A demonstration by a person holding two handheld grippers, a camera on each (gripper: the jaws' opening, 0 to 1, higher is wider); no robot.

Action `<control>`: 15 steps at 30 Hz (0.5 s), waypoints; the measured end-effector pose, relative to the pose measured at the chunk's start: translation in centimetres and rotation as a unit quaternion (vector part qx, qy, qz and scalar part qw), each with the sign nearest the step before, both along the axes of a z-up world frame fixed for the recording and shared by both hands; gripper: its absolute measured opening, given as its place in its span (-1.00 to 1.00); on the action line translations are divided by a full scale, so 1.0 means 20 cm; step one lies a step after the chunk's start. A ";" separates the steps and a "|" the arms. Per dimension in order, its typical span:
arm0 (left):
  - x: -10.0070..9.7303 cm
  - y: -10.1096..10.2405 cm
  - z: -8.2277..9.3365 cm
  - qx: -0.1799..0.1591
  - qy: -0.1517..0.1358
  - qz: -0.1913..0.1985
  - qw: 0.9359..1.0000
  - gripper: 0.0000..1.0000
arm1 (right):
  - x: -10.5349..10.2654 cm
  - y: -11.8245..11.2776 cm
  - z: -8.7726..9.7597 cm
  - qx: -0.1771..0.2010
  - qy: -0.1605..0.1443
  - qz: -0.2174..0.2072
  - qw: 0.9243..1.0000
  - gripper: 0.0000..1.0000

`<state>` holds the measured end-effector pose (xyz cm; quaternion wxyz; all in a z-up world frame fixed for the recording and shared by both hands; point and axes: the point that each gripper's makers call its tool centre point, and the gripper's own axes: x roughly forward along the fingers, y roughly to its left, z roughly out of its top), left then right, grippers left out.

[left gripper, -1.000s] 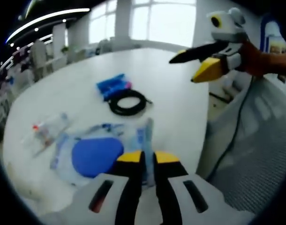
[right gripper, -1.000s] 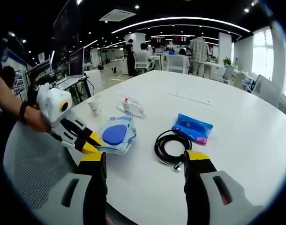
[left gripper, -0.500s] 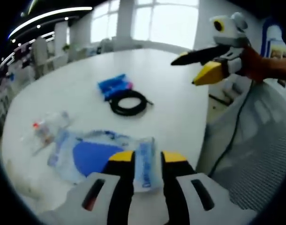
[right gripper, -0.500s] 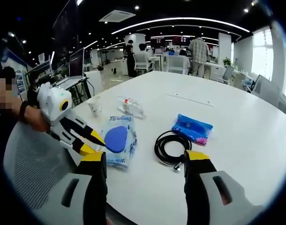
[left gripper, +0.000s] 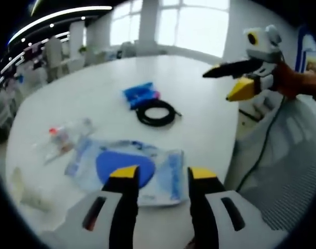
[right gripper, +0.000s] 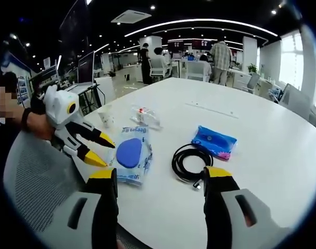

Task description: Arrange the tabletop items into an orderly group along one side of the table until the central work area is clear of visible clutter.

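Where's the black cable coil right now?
In the right gripper view, the black cable coil lies mid-table, between the blue pouch and the clear packet.

- A grey mesh office chair back [right gripper: 36, 181] stands at the near edge of the table; in the left gripper view it is the mesh surface [left gripper: 287, 171] at the right.
- Large bright windows [left gripper: 194, 23] line the far wall.
- Long ceiling light strips [right gripper: 199, 23] curve overhead.
- Several people [right gripper: 218, 62] stand or sit among distant desks.
- A dark monitor [right gripper: 85, 67] sits on a desk at the left.
- A black cable [left gripper: 261, 140] hangs across the chair mesh.
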<state>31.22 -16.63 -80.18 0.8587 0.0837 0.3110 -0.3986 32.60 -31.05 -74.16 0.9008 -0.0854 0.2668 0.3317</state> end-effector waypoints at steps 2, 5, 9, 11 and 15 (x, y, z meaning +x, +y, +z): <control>0.01 0.02 0.01 -0.002 -0.002 0.011 1.000 -0.23 | 0.00 0.00 0.00 0.000 0.000 0.000 1.000 0.34; 0.03 0.05 0.02 -0.004 -0.007 0.025 1.000 -0.14 | 0.00 0.00 0.00 0.000 0.001 0.000 1.000 0.34; 0.07 0.09 0.04 -0.009 -0.012 0.044 0.999 -0.05 | -0.01 0.00 -0.01 -0.002 0.004 0.002 1.000 0.35; 0.07 0.10 0.04 -0.009 -0.011 0.049 0.999 -0.01 | -0.01 0.00 -0.01 -0.001 0.005 0.001 1.000 0.35; 0.09 0.12 0.05 -0.009 -0.016 0.059 0.998 0.07 | -0.01 0.00 -0.01 0.000 0.006 0.000 1.000 0.36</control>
